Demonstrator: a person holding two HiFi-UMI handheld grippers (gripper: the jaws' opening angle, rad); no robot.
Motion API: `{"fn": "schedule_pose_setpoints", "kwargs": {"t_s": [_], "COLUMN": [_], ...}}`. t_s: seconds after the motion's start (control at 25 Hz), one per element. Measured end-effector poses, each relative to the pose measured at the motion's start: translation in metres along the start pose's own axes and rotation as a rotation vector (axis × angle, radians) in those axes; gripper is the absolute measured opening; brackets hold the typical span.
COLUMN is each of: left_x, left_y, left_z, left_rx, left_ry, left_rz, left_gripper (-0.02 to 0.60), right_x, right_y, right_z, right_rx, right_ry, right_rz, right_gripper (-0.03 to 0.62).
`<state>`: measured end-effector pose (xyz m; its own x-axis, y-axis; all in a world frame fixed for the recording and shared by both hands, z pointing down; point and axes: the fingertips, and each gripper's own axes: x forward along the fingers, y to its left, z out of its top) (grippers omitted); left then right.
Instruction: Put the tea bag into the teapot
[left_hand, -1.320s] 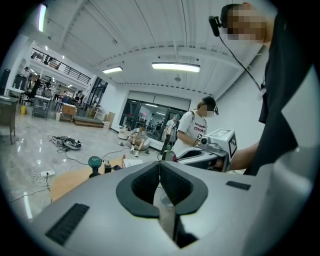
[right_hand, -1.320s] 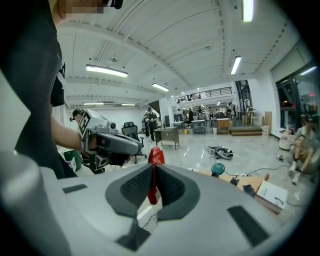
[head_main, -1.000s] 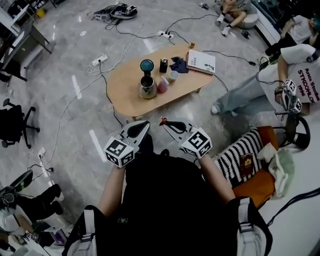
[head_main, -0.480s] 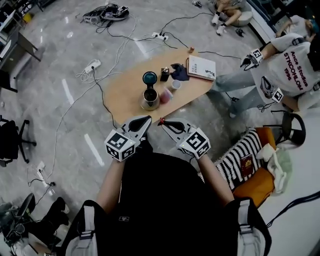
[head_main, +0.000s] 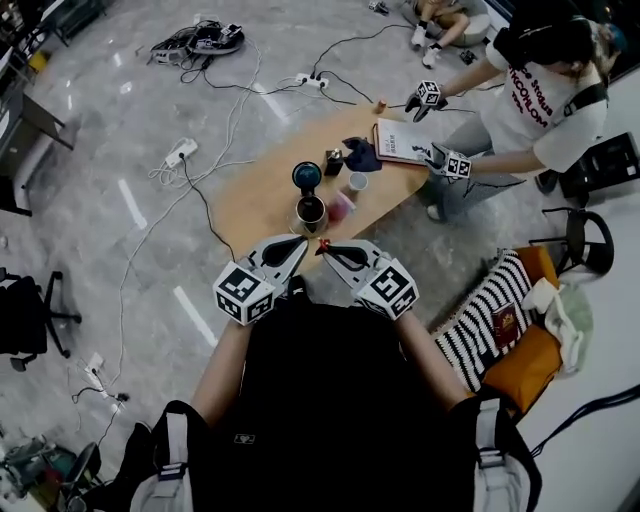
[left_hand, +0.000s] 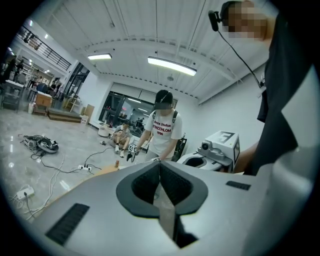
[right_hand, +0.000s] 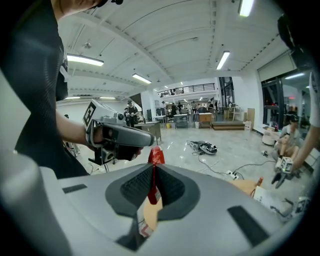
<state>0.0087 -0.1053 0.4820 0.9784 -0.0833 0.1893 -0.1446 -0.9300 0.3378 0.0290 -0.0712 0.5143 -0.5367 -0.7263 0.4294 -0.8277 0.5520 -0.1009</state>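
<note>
Just ahead of my grippers, the steel teapot (head_main: 309, 212) stands open on the low wooden table (head_main: 255, 195), its round dark lid (head_main: 306, 177) raised behind it. My right gripper (head_main: 325, 247) is shut on a red tea bag (head_main: 322, 242), held in front of my chest and short of the table's near edge. In the right gripper view the tea bag (right_hand: 155, 157) sticks up from between the closed jaws. My left gripper (head_main: 298, 242) is beside it, tips nearly touching, jaws shut with nothing between them (left_hand: 159, 165).
On the table past the teapot are a pink cup (head_main: 341, 205), a white cup (head_main: 357, 182), a small black item (head_main: 333, 160), a dark cloth (head_main: 362, 153) and a book (head_main: 402, 140). Another person (head_main: 535, 95) with grippers bends at its right end. Cables (head_main: 200, 190) cross the floor; a striped cushion (head_main: 480, 320) lies right.
The table and teapot have come closer to my grippers. The other person has moved to the table's right end. Both grippers keep their pose, the tea bag still in the right one.
</note>
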Motion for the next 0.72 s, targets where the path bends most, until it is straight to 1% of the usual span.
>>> {"fn": "schedule_pose_setpoints", "kwargs": {"t_s": [0.16,0.32,0.44,0.56,0.72], "left_x": [-0.009,-0.013,-0.009,-0.002,-0.001], "left_y": [0.014,0.026,0.029,0.031,0.040], "left_z": [-0.004,-0.011,-0.013,-0.011,-0.007], "left_rx": [0.000,-0.024,-0.027,-0.017,-0.025], "left_ry": [0.010,0.020,0.030,0.031,0.021], "left_rz": [0.003,0.007,-0.007,-0.016,0.007], "left_gripper": [0.011,0.012,0.012,0.011,0.011], "right_x": [0.016,0.029,0.033,0.034,0.038], "right_y": [-0.003,-0.006,-0.010,-0.016,-0.024], "right_z": [0.004,0.007,0.010,0.007,-0.001], "right_rx": [0.003,-0.014,-0.021,0.001,0.004], "right_ry": [-0.001,0.009,0.012,0.014,0.039], "right_rz": [-0.003,-0.004,-0.007,-0.010,0.002], "right_gripper": [0.025,0.025,0.025,0.025,0.025]}}
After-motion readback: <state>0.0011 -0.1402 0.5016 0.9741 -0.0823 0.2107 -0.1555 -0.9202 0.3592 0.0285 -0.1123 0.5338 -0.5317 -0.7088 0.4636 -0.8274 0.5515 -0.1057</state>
